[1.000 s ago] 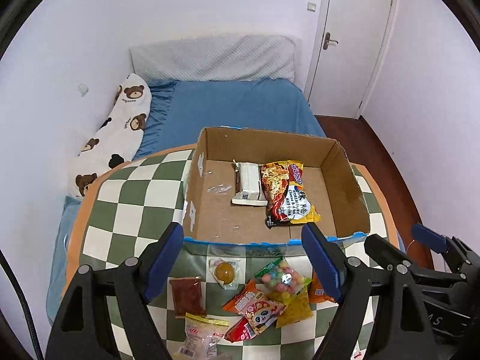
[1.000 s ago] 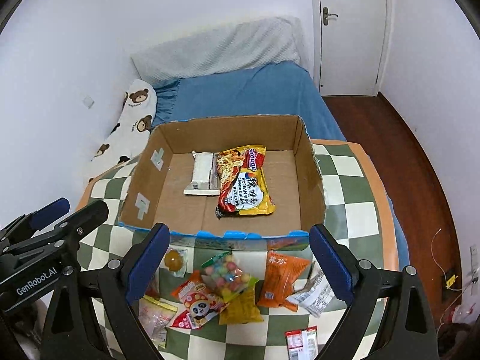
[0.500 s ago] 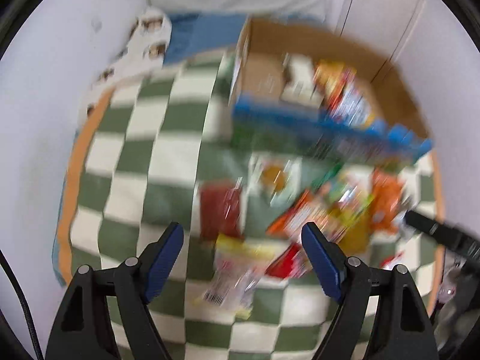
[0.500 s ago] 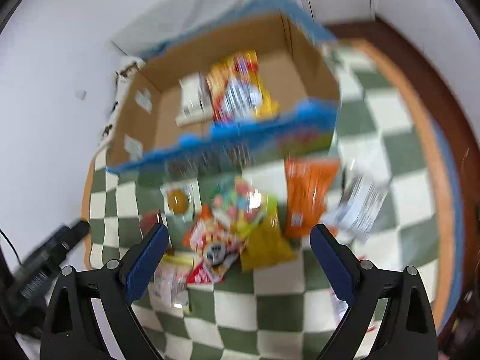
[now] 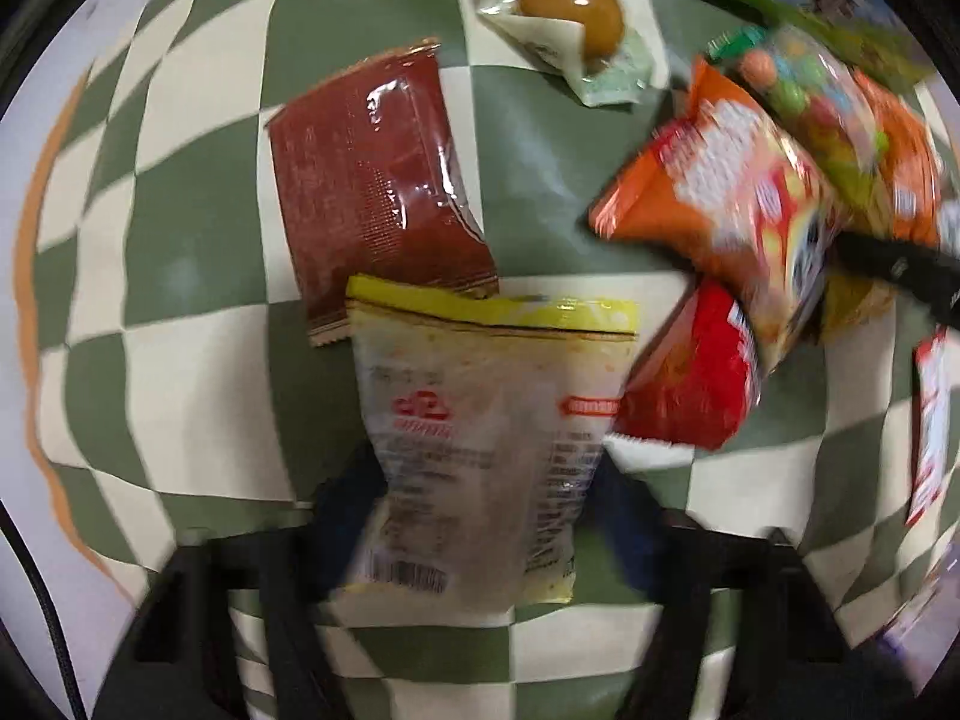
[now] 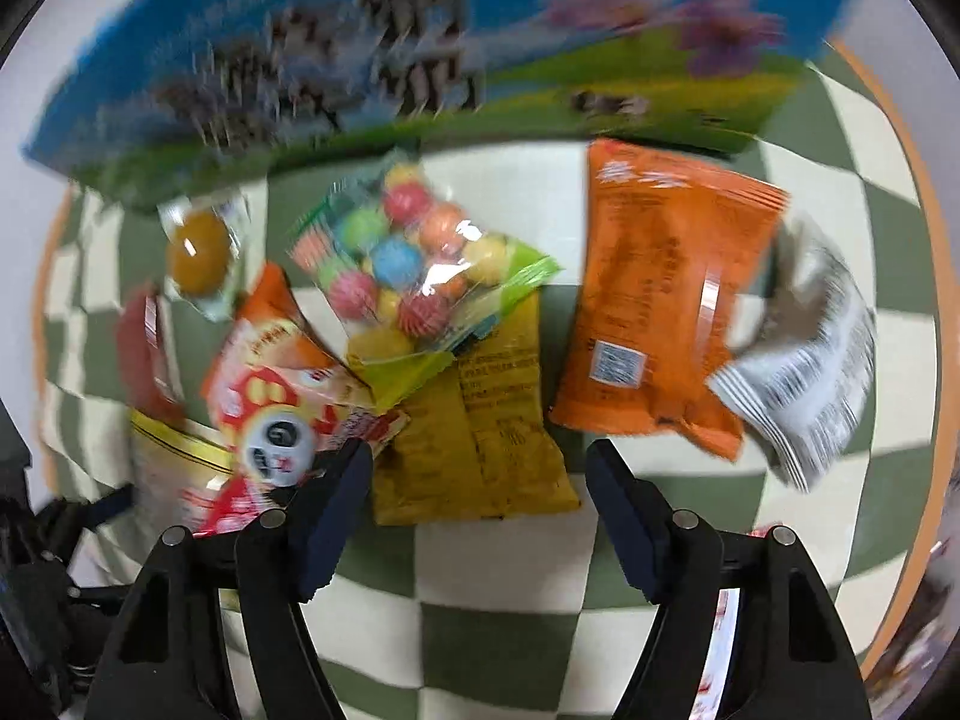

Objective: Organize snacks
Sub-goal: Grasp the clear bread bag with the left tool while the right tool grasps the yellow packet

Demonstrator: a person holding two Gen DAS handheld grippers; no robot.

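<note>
Both hand-held grippers are pointing down at the green-and-cream checked counter point(image 5: 198, 192), where the snacks are lying in a loose heap in front of a printed blue-and-green cardboard box wall point(image 6: 420, 60).

In the left wrist view, a dark red flat foil sachet point(image 5: 372, 192) is lying at the left, its lower edge tucked under a clear packet with a yellow top strip point(image 5: 480, 450). That clear packet is sitting between the blurred jaws of the left hand-held gripper point(image 5: 489, 516), which are closing at a narrow gap; whether the pads are pressing it cannot be told. A sealed amber jelly cup point(image 5: 570, 12) is lying above, and an orange-and-red printed bag point(image 5: 720, 192) is overlapping a red packet point(image 5: 690, 384) to the right.

In the right wrist view, the right hand-held gripper point(image 6: 477, 480) is closing at a middling width around the lower end of a mustard-yellow flat packet point(image 6: 474, 438), the pads not touching it. A clear bag of coloured candy balls point(image 6: 408, 252) is resting over that packet's top. Farther right, an orange foil bag point(image 6: 654, 300) is lying beside a white-and-grey striped wrapper point(image 6: 804, 360).
</note>
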